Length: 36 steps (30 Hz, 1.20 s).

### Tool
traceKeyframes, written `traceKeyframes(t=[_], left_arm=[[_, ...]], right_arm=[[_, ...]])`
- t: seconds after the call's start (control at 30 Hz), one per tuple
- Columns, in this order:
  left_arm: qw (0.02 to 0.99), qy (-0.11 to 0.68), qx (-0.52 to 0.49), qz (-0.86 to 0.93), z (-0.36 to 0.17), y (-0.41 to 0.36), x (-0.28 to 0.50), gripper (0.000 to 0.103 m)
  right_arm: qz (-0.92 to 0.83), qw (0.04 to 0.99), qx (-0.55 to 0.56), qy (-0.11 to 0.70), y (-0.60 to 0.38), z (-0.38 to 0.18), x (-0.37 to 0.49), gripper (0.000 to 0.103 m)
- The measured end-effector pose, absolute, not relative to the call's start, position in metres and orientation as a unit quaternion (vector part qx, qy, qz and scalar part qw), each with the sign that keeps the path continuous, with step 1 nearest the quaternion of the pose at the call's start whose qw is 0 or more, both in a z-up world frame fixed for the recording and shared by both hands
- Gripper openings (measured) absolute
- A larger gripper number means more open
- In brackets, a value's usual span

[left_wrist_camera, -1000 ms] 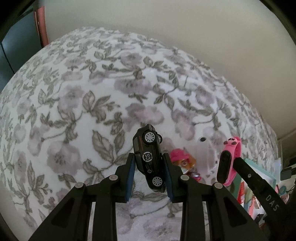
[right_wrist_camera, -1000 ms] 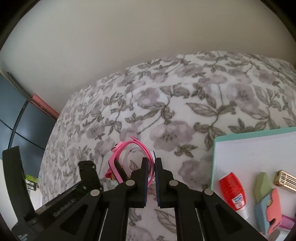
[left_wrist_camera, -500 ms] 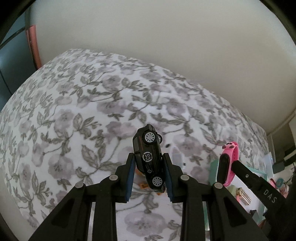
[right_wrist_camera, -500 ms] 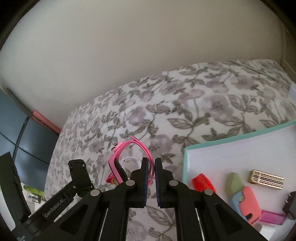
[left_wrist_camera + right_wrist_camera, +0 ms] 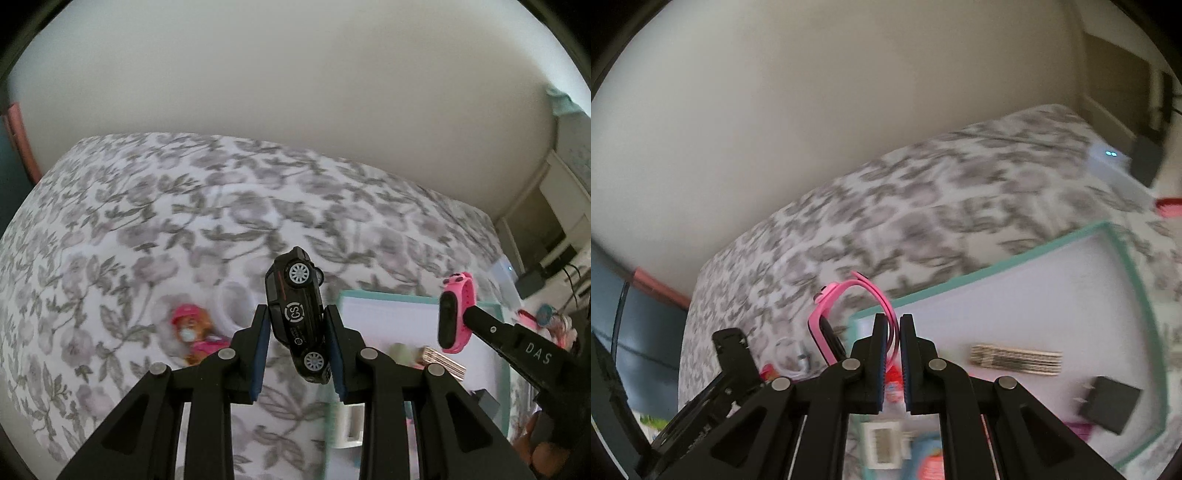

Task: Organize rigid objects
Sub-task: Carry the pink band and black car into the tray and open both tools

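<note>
The black toy car (image 5: 297,315) and pink smartwatch (image 5: 849,321), each being pinched in a hand-held gripper (left (image 5: 295,354), right (image 5: 894,354)), are being carried nearer the teal-rimmed tray (image 5: 1137,295), where several items are already lying, while a pup figurine (image 5: 194,334) is being left on the bed (image 5: 147,206).

The left hand-held gripper (image 5: 296,350) squeezes a black toy car (image 5: 297,314) above the flowery bed (image 5: 147,221). A pink watch (image 5: 455,312) hangs at the right. A little toy dog (image 5: 194,334) lies on the bed.
</note>
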State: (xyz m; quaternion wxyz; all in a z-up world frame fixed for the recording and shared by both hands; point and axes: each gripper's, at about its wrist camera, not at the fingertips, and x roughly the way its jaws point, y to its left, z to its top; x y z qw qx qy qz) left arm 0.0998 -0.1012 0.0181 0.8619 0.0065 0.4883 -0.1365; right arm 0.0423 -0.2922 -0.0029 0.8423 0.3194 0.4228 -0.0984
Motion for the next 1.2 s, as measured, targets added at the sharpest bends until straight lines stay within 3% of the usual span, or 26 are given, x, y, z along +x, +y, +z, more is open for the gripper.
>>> traceKeyframes(t=[0.53,0.9,1.2], left_arm=[[0.842,0.488,0.059,-0.223,0.013,-0.213,0.067,0.031],[0.824,0.523,0.047,-0.214,-0.011,-0.204,0.067,0.030],[0.812,0.535,0.056,-0.227,-0.018,-0.212,0.061,0.031]], right_arm=[[-0.213,0.822,0.323,0.419,-0.368,0.002,-0.022,0.008],[-0.249,0.805,0.306,0.444,-0.383,-0.010,-0.032,0.007],[-0.251,0.768,0.307,0.503,-0.383,-0.053,-0.025,0.008]])
